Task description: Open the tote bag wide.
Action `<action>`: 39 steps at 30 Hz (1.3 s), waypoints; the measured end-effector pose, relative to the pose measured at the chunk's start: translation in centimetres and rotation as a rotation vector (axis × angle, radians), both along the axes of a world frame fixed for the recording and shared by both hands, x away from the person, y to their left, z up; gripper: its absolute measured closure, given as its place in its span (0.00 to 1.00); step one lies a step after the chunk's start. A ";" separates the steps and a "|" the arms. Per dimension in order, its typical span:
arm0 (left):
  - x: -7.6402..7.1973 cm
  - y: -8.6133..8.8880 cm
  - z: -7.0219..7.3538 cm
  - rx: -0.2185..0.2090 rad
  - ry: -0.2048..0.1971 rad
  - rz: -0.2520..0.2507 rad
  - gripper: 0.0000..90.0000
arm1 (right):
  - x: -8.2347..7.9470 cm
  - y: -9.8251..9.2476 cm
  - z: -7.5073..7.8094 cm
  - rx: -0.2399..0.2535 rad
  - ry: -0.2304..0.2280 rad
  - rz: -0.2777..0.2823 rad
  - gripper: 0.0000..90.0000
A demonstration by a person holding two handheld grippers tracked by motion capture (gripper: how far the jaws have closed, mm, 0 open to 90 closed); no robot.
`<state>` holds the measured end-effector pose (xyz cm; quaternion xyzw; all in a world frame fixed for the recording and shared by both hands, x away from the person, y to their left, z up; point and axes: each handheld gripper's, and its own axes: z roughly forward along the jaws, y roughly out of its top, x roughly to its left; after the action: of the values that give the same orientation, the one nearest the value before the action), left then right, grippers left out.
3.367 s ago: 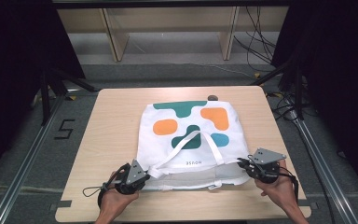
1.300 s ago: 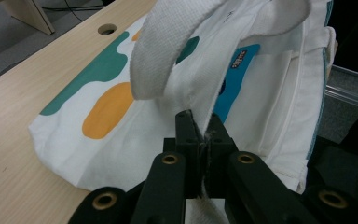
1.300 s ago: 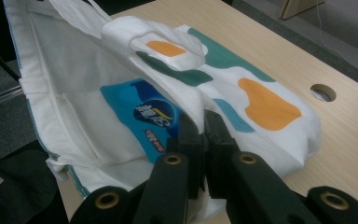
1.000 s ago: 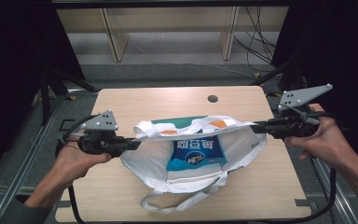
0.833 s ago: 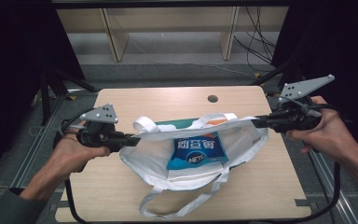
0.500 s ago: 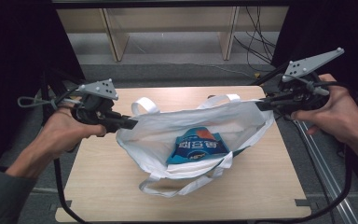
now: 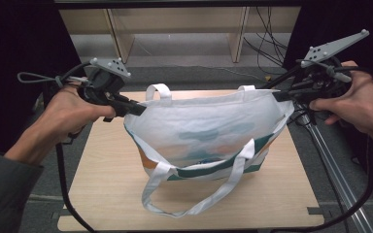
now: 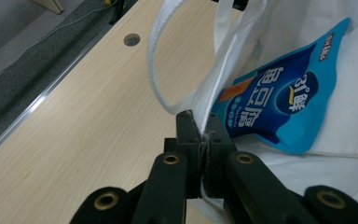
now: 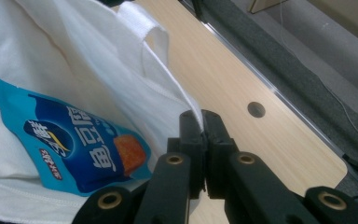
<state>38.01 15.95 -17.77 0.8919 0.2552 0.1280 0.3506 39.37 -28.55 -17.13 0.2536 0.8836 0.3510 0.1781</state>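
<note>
Above the wooden table point(image 7: 102, 170) I hold a white tote bag point(image 7: 204, 131) stretched between left claw point(image 7: 138, 110) and right claw point(image 7: 278, 95), each clamped on its rim (blue snack pouch point(image 8: 279, 102) inside).

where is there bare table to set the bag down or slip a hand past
Bare table lies left of the bag, a strip at the near edge below the hanging strap, and some at the right. The middle is crowded by the bag, stretched between left gripper and right gripper.

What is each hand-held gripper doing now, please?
Left hand-held gripper: closed on the tote bag rim.
Right hand-held gripper: closed on the opposite rim.
</note>
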 end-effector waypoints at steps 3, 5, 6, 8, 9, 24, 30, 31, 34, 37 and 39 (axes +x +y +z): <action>1.6 -0.1 -0.2 0.002 -0.006 0.022 0.97 | 0.9 -0.1 0.0 0.014 0.006 -0.021 0.99; 2.8 -0.2 -0.3 -0.003 -0.013 0.043 0.97 | 1.6 0.1 0.1 0.003 -0.006 -0.030 0.99; 3.4 -0.2 -0.5 -0.010 -0.013 0.048 0.97 | 2.4 0.2 -0.1 0.010 -0.024 -0.046 0.99; 4.7 0.0 -1.6 -0.050 -0.007 0.066 0.97 | 3.2 0.0 -0.3 0.001 -0.013 -0.046 0.99; 4.7 0.0 -1.6 -0.050 -0.007 0.066 0.97 | 3.5 0.1 -0.6 0.008 -0.011 -0.050 0.99; 6.2 -1.2 -7.0 0.009 0.080 0.049 0.97 | 4.4 0.0 -4.2 -0.007 0.042 -0.068 0.99; 6.2 -1.6 -8.8 -0.001 0.099 0.037 0.97 | 4.2 -0.2 -5.9 -0.016 0.068 -0.056 0.99; 6.2 -1.6 -8.9 -0.001 0.102 0.035 0.97 | 4.2 -0.2 -5.9 -0.016 0.068 -0.056 0.99; 6.3 -1.8 -9.1 0.011 0.095 0.032 0.97 | 4.2 -0.4 -6.7 -0.010 0.083 -0.074 0.99; 6.4 -2.2 -9.6 0.029 0.098 0.016 0.97 | 4.4 -0.6 -7.2 -0.025 0.080 -0.063 0.99; 6.5 -2.6 -10.2 0.016 0.104 0.026 0.97 | 4.4 -0.6 -7.8 -0.024 0.094 -0.079 0.99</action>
<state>44.50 13.38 -27.94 0.8968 0.2837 0.0879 0.3279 43.73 -29.18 -24.97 0.3024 0.8844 0.3210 0.1530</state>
